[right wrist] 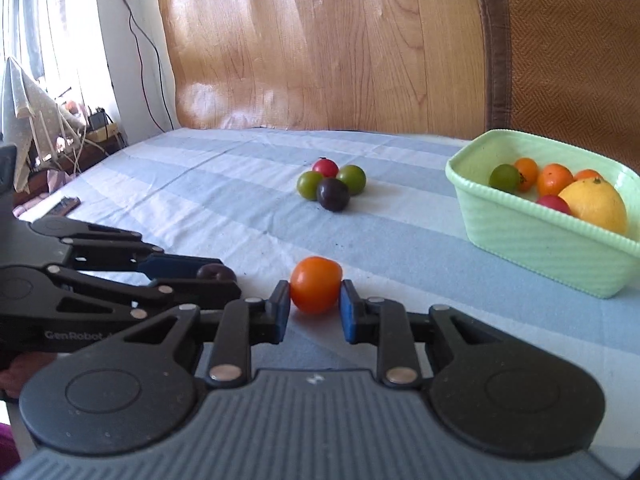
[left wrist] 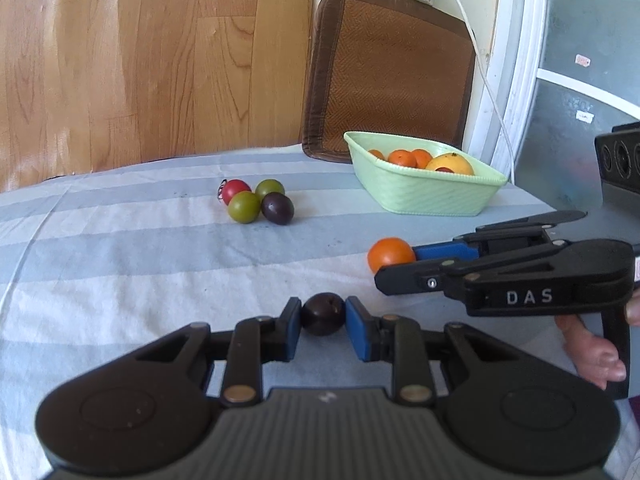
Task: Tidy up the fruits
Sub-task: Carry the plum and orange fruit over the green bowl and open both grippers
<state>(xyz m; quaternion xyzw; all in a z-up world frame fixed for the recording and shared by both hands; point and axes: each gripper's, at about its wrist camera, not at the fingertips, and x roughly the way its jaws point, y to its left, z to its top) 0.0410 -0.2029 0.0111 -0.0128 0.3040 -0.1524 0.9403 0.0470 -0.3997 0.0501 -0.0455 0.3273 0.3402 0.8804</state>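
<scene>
My left gripper (left wrist: 322,322) is shut on a dark purple fruit (left wrist: 323,314), its blue pads pressed to both sides just above the striped cloth. My right gripper (right wrist: 314,306) is shut on an orange fruit (right wrist: 316,285), seen from the side in the left wrist view as the orange fruit (left wrist: 390,254). The left gripper (right wrist: 218,276) lies to the left of it with the dark purple fruit (right wrist: 216,271) in its tips. Farther back sits a cluster of a red fruit (right wrist: 325,167), two green ones and a dark fruit (right wrist: 333,194). A pale green basket (right wrist: 532,240) at the right holds several fruits.
A striped blue and white cloth (left wrist: 120,280) covers the table. A brown woven mat (left wrist: 384,76) leans behind the basket (left wrist: 424,196), with a white cable (left wrist: 492,92) hanging beside it. A wooden wall stands behind. A black device (left wrist: 620,160) sits at the far right.
</scene>
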